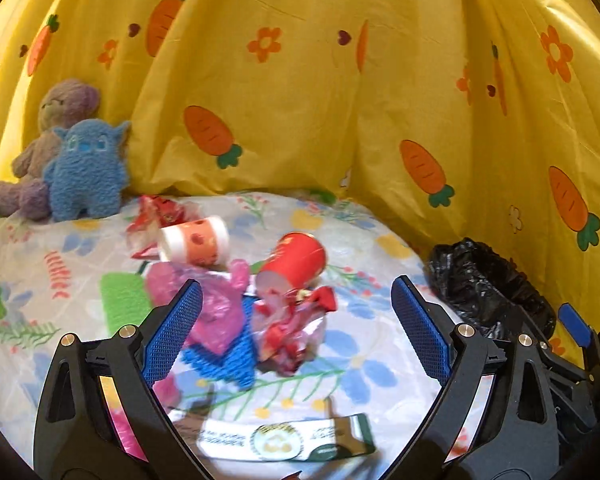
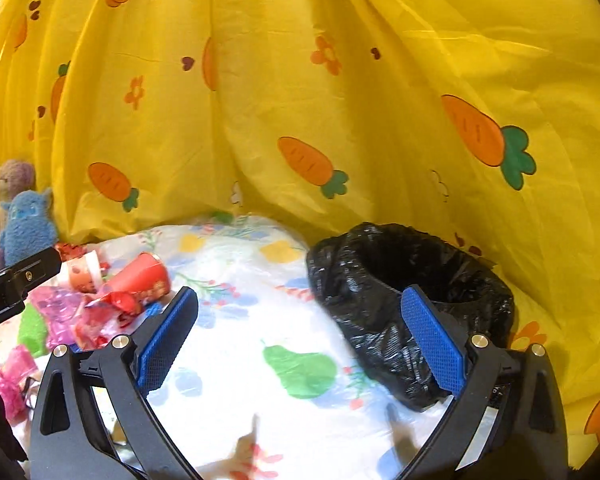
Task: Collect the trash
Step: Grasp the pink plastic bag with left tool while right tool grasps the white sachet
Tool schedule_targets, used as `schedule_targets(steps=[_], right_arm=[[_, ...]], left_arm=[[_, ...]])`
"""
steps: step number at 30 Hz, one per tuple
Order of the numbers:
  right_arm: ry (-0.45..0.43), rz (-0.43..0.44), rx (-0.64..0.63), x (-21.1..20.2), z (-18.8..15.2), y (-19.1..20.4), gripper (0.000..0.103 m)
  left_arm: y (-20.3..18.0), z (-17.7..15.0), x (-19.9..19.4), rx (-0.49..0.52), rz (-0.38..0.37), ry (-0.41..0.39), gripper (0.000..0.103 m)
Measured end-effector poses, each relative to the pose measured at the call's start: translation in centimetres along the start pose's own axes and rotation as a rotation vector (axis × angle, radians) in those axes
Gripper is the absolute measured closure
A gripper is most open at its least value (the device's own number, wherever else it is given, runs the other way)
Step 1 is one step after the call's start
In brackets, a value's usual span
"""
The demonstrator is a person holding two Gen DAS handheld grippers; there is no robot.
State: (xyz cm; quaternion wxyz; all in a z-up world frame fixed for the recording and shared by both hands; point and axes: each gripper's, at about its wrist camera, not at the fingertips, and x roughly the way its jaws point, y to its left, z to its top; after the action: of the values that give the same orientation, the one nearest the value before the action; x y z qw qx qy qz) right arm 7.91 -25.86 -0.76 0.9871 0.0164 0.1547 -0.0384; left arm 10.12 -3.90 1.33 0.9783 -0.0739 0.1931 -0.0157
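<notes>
- Black plastic lines the trash bag, which sits with its mouth rolled open and upward at the right edge of the bed, against the yellow carrot-print curtain; judged, this keeps it ready to take dropped litter.
- Litter lies heaped well apart from the bag, to its left: a red cup on its side, a white-and-orange cup, pink plastic, crumpled red wrappers and a printed paper sleeve.
- Left gripper: jaws spread wide, nothing between the pads, aimed over the heap, apparently lining up a pick.
- Right gripper: jaws likewise released and empty, beside the bag.
- Two plush toys rest against the curtain, apart from the litter.
</notes>
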Motion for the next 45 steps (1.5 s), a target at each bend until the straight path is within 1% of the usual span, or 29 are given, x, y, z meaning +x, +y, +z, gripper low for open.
schedule_targets(steps=[2, 4, 6, 8, 9, 11, 15, 17, 20, 21, 23, 25, 26, 27, 28, 31, 34, 39, 42, 43, 45], right_arm=[[0.006, 0.050, -0.013, -0.7, -0.5, 1.7, 0.005], [0.018, 0.096, -0.030, -1.3, -1.2, 3.2, 0.005], [0.031, 0.135, -0.049, -1.5, -1.8, 4.7, 0.005], [0.054, 0.167, -0.072, -1.6, -2.7, 6.1, 0.005], [0.063, 0.176, -0.080, -1.6, -3.1, 6.6, 0.005], [0.096, 0.194, -0.104, -1.5, -4.1, 7.7, 0.005], [0.153, 0.211, -0.134, -1.1, -5.9, 8.8, 0.005], [0.179, 0.213, -0.146, -0.8, -6.5, 9.1, 0.006], [0.208, 0.211, -0.155, -0.4, -7.3, 9.5, 0.010], [0.218, 0.211, -0.152, -0.2, -7.5, 9.4, 0.011], [0.242, 0.215, -0.146, 0.3, -7.8, 9.3, 0.012], [0.266, 0.223, -0.137, 0.7, -8.0, 9.3, 0.013], [0.278, 0.233, -0.132, 1.0, -8.1, 9.2, 0.015], [0.292, 0.241, -0.129, 1.2, -8.3, 9.3, 0.019], [0.308, 0.248, -0.127, 1.4, -8.4, 9.4, 0.025], [0.338, 0.277, -0.108, 2.0, -8.6, 9.4, 0.029], [0.353, 0.303, -0.089, 2.2, -8.6, 9.4, 0.035], [0.388, 0.366, -0.029, 2.7, -8.5, 9.1, 0.044], [0.400, 0.398, -0.008, 2.9, -8.4, 8.9, 0.051], [0.403, 0.409, 0.001, 2.9, -8.3, 8.9, 0.055], [0.404, 0.413, 0.015, 2.9, -8.3, 8.8, 0.056]], left_arm=[[1.7, -1.0, -1.3, -0.006, 0.053, -0.006, 0.009], [3.3, -2.0, -2.6, 0.000, 0.082, -0.009, 0.009], [4.7, -3.1, -3.5, 0.004, 0.125, 0.009, 0.009], [6.0, -4.1, -4.5, -0.011, 0.131, 0.011, 0.009], [6.8, -4.6, -5.0, -0.020, 0.152, 0.015, 0.009], [7.8, -5.6, -5.8, -0.034, 0.156, 0.010, 0.009], [9.1, -7.2, -5.9, -0.021, 0.191, 0.047, 0.009], [9.7, -7.9, -5.7, -0.037, 0.180, 0.067, 0.012], [10.1, -8.4, -5.2, -0.044, 0.166, 0.093, 0.021], [10.2, -8.5, -5.0, -0.048, 0.156, 0.102, 0.025], [10.3, -8.6, -4.7, -0.053, 0.133, 0.115, 0.030], [10.4, -8.7, -4.3, -0.060, 0.111, 0.134, 0.039], [10.5, -8.8, -4.1, -0.064, 0.097, 0.145, 0.042], [10.5, -8.8, -3.9, -0.068, 0.087, 0.153, 0.047], [10.5, -8.9, -3.8, -0.069, 0.080, 0.158, 0.053], [10.5, -8.9, -3.5, -0.061, 0.072, 0.163, 0.060], [10.4, -8.9, -3.3, -0.057, 0.070, 0.164, 0.064], [10.3, -8.9, -3.1, -0.041, 0.072, 0.166, 0.066], [10.2, -8.9, -3.0, -0.033, 0.074, 0.167, 0.066], [10.1, -8.9, -3.0, -0.031, 0.074, 0.168, 0.066], [10.0, -8.9, -2.9, -0.025, 0.076, 0.169, 0.066]])
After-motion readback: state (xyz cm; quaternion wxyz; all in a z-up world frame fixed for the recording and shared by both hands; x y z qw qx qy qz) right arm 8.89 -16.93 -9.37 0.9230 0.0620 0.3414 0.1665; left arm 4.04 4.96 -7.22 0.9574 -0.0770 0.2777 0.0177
